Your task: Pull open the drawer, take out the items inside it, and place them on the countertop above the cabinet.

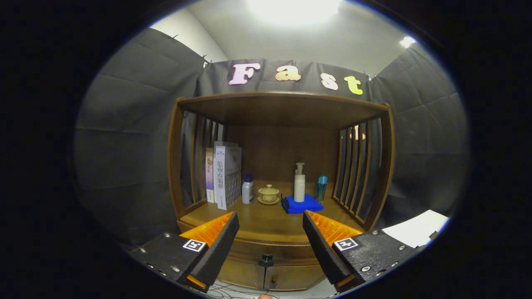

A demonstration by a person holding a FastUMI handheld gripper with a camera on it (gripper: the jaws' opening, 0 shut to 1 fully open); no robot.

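Note:
A brown wooden cabinet (174, 166) stands ahead with an open shelf bay above a countertop (266, 224). Below the countertop's front edge the drawer (270, 251) is closed, and its small dark knob (266, 261) sits between my fingertips and a little lower. My gripper (270, 226) is open, fingers spread wide, short of the drawer front with nothing between them. What lies inside the drawer is hidden.
On the countertop stand boxes (224, 176) at the left, a small white bottle (247, 189), a lidded tea cup on a saucer (269, 194), a pump bottle (299, 182) on a blue cloth (303, 204), and a blue bottle (321, 187). Cabinet doors (245, 274) sit beneath the drawer.

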